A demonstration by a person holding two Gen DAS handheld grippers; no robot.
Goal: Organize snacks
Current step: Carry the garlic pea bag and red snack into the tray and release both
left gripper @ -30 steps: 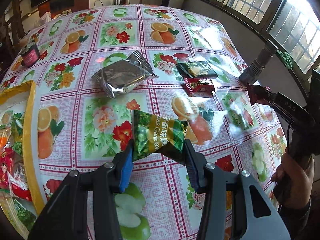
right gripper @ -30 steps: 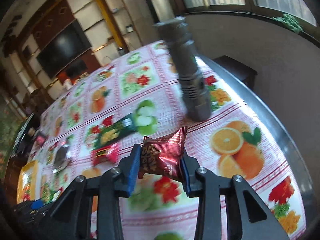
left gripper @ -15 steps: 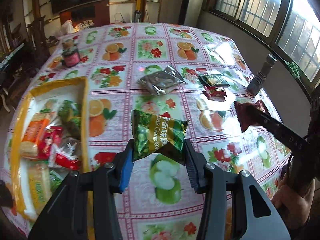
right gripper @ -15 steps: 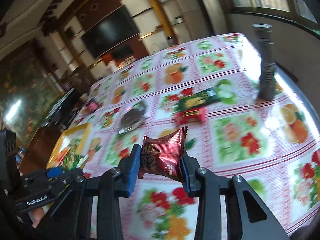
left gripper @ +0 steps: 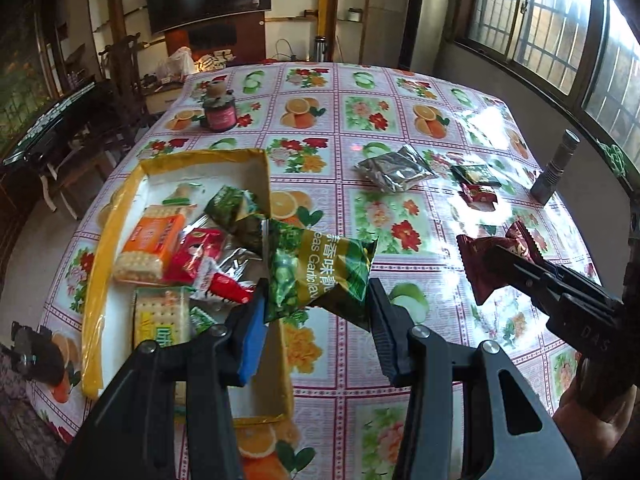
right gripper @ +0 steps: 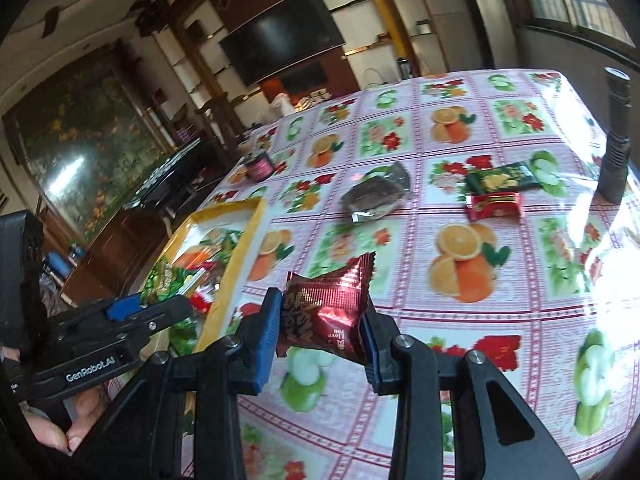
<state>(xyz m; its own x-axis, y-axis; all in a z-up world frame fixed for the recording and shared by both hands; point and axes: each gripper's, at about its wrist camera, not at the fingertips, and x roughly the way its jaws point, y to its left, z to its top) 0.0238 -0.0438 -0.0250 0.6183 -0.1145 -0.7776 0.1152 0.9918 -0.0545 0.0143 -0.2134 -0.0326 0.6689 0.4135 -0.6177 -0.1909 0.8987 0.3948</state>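
My left gripper [left gripper: 316, 304] is shut on a green pea snack bag [left gripper: 320, 268], held above the right wall of the yellow-rimmed tray [left gripper: 120, 208]. The tray holds several snacks, among them cracker packs [left gripper: 152, 240] and red wrappers. My right gripper [right gripper: 322, 320] is shut on a dark red candy packet [right gripper: 328, 304], over the tablecloth just right of the tray [right gripper: 248, 232]. In the left wrist view that packet [left gripper: 484, 260] hangs at the right. On the cloth lie a silver pouch [left gripper: 394, 168], a dark green packet [left gripper: 476, 174] and a small red packet [left gripper: 478, 196].
A dark flashlight [left gripper: 558, 168] stands upright near the table's right edge. A small dark jar [left gripper: 218, 112] sits at the far left of the table. Chairs and a dark side table stand beyond the left edge. A person's hand [left gripper: 592, 432] grips the right tool.
Both grippers have swung left toward the tray, each keeping its packet. The tray has come fully into the left wrist view, and the flashlight has receded to the right.
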